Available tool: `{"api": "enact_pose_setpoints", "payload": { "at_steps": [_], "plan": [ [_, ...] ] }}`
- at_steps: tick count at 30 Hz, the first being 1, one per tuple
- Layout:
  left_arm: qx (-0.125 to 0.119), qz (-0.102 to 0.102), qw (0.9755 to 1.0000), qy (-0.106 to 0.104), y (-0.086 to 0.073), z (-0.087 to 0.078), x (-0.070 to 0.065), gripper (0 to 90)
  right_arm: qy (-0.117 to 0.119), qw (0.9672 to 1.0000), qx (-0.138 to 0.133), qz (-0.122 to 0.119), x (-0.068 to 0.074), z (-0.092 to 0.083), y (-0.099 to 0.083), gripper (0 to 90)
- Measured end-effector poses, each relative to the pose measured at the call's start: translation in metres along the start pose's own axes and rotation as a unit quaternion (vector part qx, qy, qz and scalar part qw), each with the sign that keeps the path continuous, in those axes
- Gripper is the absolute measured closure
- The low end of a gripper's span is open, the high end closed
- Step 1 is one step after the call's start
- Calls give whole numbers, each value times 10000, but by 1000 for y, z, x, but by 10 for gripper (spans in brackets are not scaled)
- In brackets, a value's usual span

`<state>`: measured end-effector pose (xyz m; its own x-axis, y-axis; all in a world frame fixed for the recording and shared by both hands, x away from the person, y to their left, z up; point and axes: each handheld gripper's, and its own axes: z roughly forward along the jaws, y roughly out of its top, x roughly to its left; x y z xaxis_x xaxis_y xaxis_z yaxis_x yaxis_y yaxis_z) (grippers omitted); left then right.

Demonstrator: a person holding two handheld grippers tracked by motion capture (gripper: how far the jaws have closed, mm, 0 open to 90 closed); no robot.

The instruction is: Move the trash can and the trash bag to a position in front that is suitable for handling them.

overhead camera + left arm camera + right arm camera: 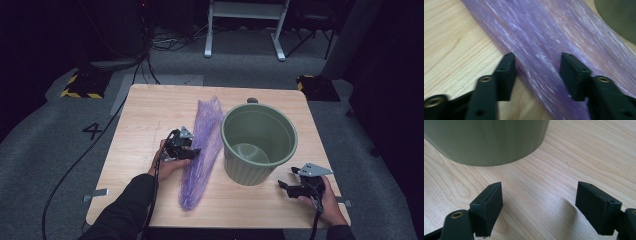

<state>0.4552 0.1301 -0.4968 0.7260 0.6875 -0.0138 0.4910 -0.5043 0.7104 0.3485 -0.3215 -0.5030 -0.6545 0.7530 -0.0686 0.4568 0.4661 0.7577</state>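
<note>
A long purple plastic bag (202, 145) lies flat on the wooden table (145, 115), left of an upright green bin (250, 170). My left gripper (189, 151) rests on the bag's left side about halfway along. In the left gripper view the bag (544, 37) runs between its part-open jaws (537, 58), and the film there still lies flat, not pinched. My right gripper (286, 184) stands open on the table at the bin's lower right. In the right gripper view bare wood lies between its jaws (539, 192), and the bin wall (486, 140) is just ahead.
The bin shows nothing inside but its bottom. The table's front edge is close to both hands. Beyond the table are grey floor, cables, yellow-black striped blocks and a white frame.
</note>
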Motion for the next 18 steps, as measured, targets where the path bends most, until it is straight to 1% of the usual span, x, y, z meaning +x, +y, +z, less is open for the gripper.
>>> {"api": "enact_pose_setpoints", "payload": {
  "at_steps": [1, 2, 3, 4, 5, 6, 7, 10, 12, 13, 14, 15, 16, 17, 18],
  "plan": [
    [0, 0, 10000, 0, 0, 0, 0, 564, 0, 10000, 0, 0, 0, 0, 0, 221],
    [-25, -20, 10000, 8, -2, -2, 0, 564, 7, 10000, 0, -3, 0, 0, 0, 223],
    [-22, -33, 10000, 14, -3, -3, 1, 622, 54, 10000, 5, -5, 0, 0, 0, 230],
    [17, -34, 10000, 3, -4, -6, 2, 622, 54, 10000, 5, -5, 0, 0, 0, 230],
    [20, -70, 10000, 30, -6, -7, 2, 671, 75, 10000, 8, 8, -1, 0, 0, 231],
    [19, -100, 9999, 55, -7, -9, 3, 683, 79, 10000, 13, 19, 0, 0, 0, 231],
    [47, -78, 9999, 96, -9, -11, 4, 690, 72, 10000, 16, 15, -1, 0, 0, 231],
    [8, -187, 9997, 155, -16, -17, 6, 692, 74, 10000, 17, 18, -1, 0, 0, 231],
    [17, -230, 9995, 228, -21, -22, 9, 695, 87, 10000, 14, 25, -1, 0, 0, 231],
    [-11, -290, 9992, 287, -26, -27, 11, 699, 89, 10000, 15, 28, -1, 0, 0, 231],
    [-11, -290, 9992, 287, -26, -27, 11, 700, 89, 10000, 15, 28, -1, 0, 0, 231],
    [-14, -392, 9986, 345, -31, -32, 14, 700, 94, 10000, 15, 30, -1, 0, 0, 231],
    [-14, -392, 9986, 345, -31, -32, 14, 700, 94, 10000, 15, 30, -1, 0, 0, 231],
    [-16, -450, 9984, 346, -33, -34, 15, 700, 91, 10000, 20, 30, -1, 0, 0, 231],
    [-8, -625, 9976, 302, -37, -40, 19, 697, 94, 9999, 21, 35, -1, 0, 0, 231]
  ]
}}
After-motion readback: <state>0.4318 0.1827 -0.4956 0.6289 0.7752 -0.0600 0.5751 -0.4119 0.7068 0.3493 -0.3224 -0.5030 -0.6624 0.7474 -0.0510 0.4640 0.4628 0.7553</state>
